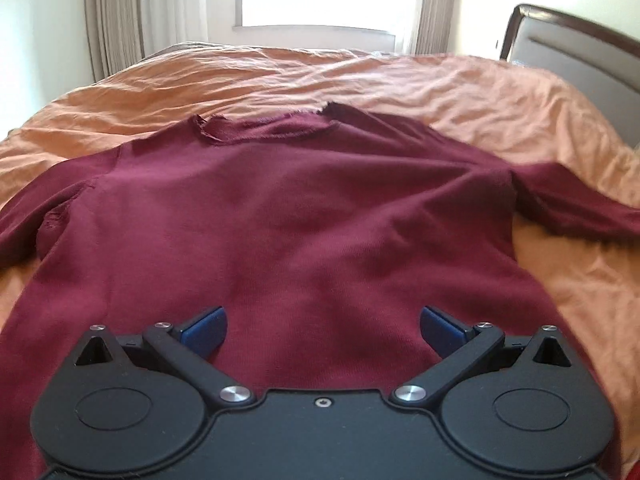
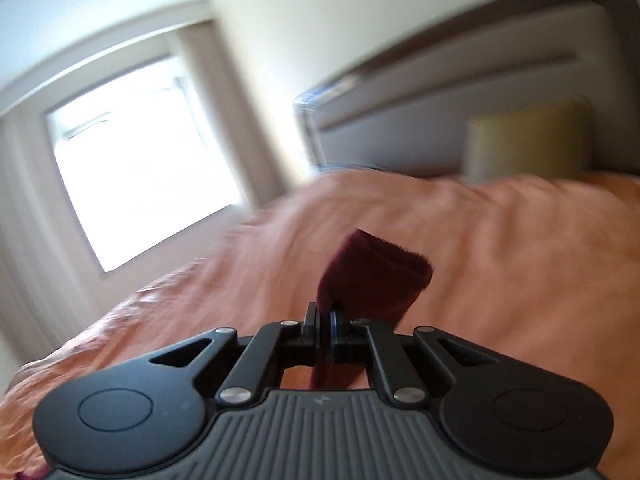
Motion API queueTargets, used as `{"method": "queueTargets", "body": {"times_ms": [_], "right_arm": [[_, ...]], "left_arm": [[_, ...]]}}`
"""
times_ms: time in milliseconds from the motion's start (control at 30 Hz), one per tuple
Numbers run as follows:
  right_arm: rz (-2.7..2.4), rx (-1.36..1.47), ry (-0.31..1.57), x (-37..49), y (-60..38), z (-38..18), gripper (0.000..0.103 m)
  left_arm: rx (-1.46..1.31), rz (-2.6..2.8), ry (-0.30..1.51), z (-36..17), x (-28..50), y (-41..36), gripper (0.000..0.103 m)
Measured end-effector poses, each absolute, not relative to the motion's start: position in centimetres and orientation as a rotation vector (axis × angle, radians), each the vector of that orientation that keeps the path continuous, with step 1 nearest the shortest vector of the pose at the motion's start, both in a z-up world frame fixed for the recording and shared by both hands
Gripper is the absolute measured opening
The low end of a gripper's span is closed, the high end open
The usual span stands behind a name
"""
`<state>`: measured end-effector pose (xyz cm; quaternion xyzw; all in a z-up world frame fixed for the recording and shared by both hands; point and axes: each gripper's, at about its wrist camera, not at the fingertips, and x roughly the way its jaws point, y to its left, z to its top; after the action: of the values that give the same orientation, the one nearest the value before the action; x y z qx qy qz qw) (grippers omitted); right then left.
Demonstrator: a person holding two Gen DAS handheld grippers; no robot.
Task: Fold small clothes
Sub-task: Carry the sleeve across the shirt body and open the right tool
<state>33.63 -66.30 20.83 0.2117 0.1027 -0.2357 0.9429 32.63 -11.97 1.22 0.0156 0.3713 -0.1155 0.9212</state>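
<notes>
Maroon sweater [image 1: 280,216] lies flat on the orange bed [image 1: 500,92], left gripper [image 1: 322,330] wide open and empty above its hem, while the clamped right gripper [image 2: 325,326] risks the pinched sleeve end [image 2: 372,276] slipping free.

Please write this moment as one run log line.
left gripper: jaws open above sweater | right gripper: jaws shut on sleeve

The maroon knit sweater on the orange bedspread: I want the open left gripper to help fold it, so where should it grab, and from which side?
Probably the left sleeve's end, approached from the outer left side. The maroon knit sweater lies flat and that sleeve sticks out over the orange bedspread, giving a free edge to pinch. The left gripper hangs open over the flat body.
</notes>
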Motion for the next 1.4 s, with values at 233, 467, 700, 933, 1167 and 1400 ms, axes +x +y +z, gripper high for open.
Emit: {"method": "queueTargets", "body": {"times_ms": [233,467,700,933,1167,1400], "right_arm": [[-0.175,0.253,0.197,40.7,-55.9,25.5,0.005],[0.086,0.144,0.268,46.5,-44.6,24.5,0.005],[0.281,-0.004,0.361,47.2,-32.4,19.1,0.005],[0.413,-0.175,0.502,44.3,-25.5,12.9,0.005],[0.522,-0.237,0.645,42.2,-24.5,10.6,0.055],[0.503,-0.07,0.575,39.2,-33.0,14.5,0.096]], "left_arm": [[0.027,-0.159,0.711,4.2,32.1,-9.4,0.103],[-0.008,-0.012,0.661,6.9,32.6,-4.8,0.103],[-0.088,0.111,0.598,9.2,32.9,0.7,0.103],[-0.113,0.196,0.615,8.6,32.9,3.9,0.103],[-0.139,0.233,0.642,7.1,33.0,5.4,0.102],[-0.189,0.201,0.631,6.6,34.0,4.9,0.102]]}}
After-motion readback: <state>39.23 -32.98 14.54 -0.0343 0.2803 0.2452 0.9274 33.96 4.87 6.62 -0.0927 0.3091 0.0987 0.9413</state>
